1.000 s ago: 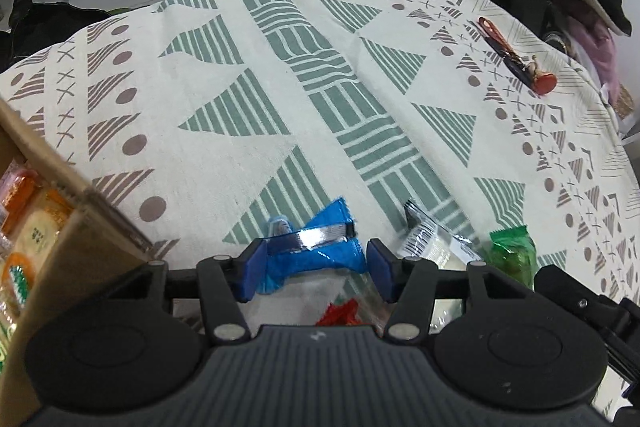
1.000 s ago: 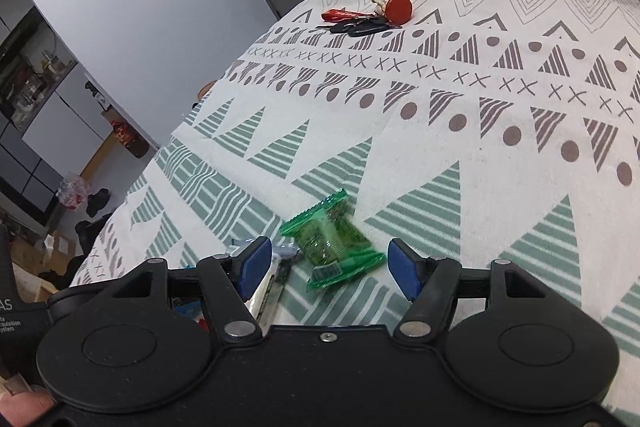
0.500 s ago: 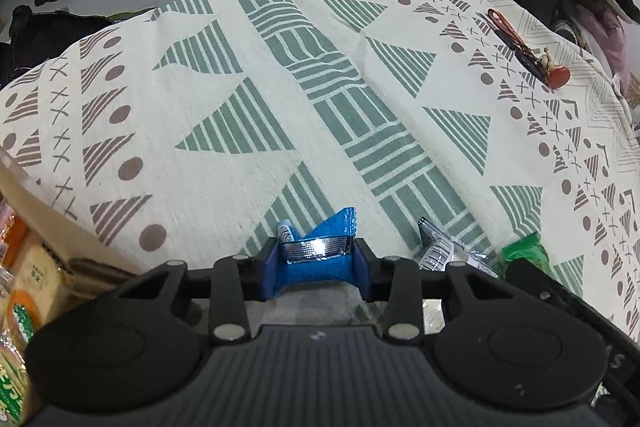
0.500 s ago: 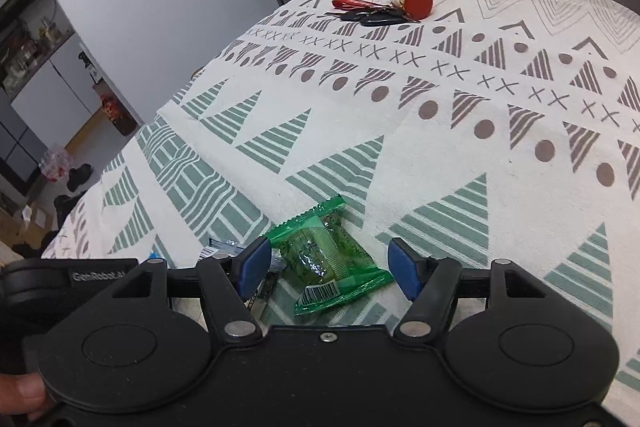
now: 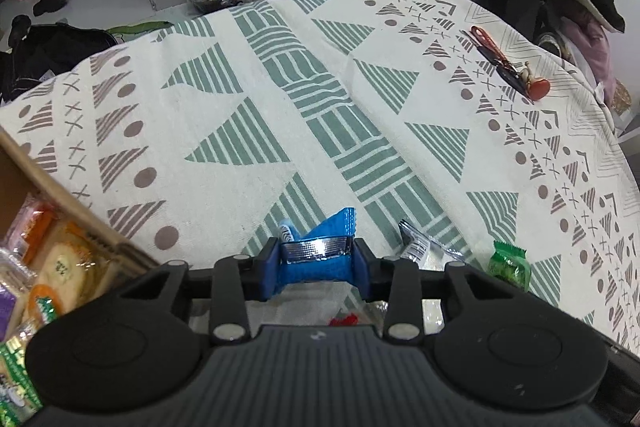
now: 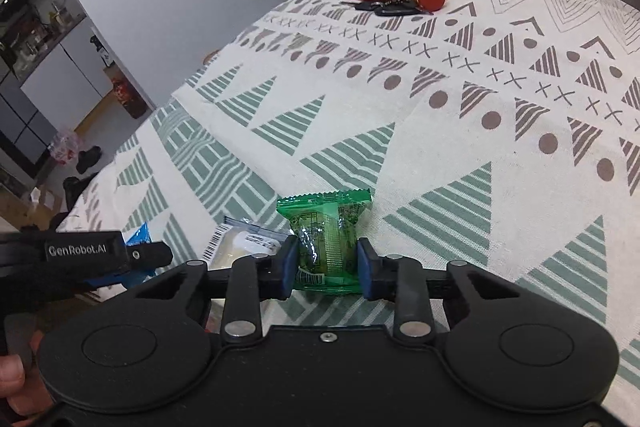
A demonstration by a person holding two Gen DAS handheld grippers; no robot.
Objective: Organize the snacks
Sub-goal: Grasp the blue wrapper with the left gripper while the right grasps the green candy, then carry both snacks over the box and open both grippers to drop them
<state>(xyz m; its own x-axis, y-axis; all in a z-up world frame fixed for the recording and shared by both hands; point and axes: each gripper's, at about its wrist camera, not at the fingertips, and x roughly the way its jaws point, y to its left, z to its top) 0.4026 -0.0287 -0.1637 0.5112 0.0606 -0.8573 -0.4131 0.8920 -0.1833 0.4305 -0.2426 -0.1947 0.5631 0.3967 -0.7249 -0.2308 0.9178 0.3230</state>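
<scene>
Closing both grippers in the last second, you got two snacks at once. Your left gripper [image 5: 316, 259], wide open a moment earlier, pinched the blue packet [image 5: 320, 247] tight, just beside the box [image 5: 80, 223] of snacks. Your right gripper [image 6: 327, 263] squeezed the green packet [image 6: 326, 231] on the cloth [image 6: 460, 115]. Both looked ready to lift toward the box.

The cloth [image 5: 224, 99] is cream with green striped triangles, brown dots and crosses. One packet [image 5: 320, 259] is blue with a silver seam; another packet [image 6: 326, 231] is clear green. The pads [image 6: 289, 263] are blue.
</scene>
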